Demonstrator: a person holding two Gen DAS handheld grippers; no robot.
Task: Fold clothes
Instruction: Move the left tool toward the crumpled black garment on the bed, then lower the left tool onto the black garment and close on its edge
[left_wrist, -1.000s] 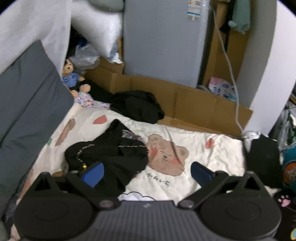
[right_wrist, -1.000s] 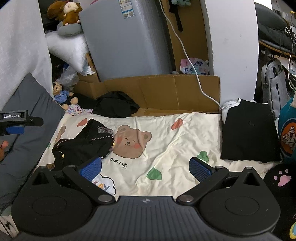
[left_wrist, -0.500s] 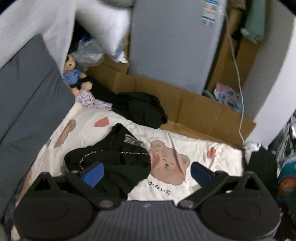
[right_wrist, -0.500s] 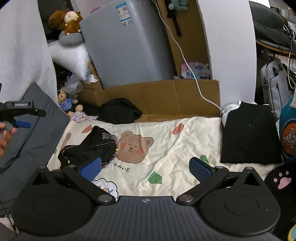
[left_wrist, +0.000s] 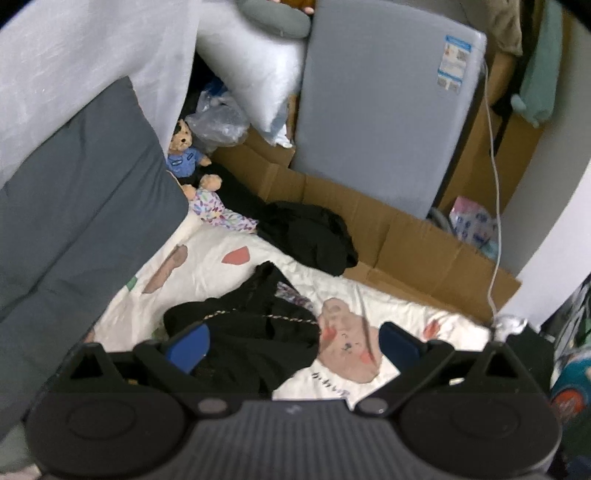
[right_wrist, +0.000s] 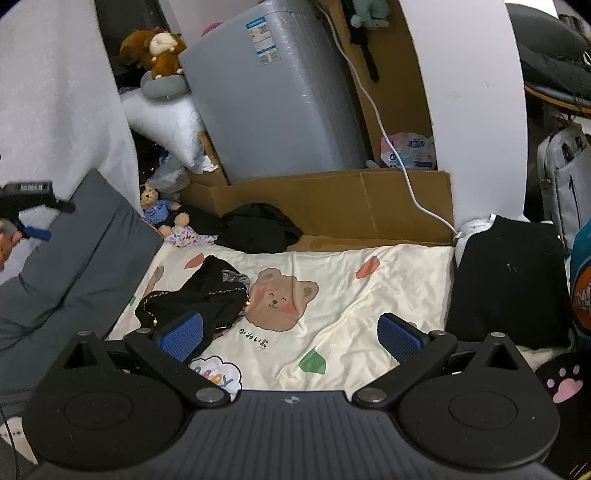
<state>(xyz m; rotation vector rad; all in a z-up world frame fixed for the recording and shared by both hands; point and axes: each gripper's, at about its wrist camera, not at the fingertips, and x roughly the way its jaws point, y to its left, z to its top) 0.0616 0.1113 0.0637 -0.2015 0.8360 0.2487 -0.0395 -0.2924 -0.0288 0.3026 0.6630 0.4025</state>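
On cartoon-bear sheet (right_wrist: 332, 295): black garment (right_wrist: 195, 299) crumpled, unfolded, chain-trimmed

Soft, even indoor light with faint shadows; the left wrist view is smeared by motion blur (the right is sharper), and both bend strongly toward dark fisheye corners.

crumpled garment (right_wrist: 192, 299) on blanket (right_wrist: 351, 295), left | folded garment (right_wrist: 506, 280) right | cardboard (right_wrist: 332, 206) behind
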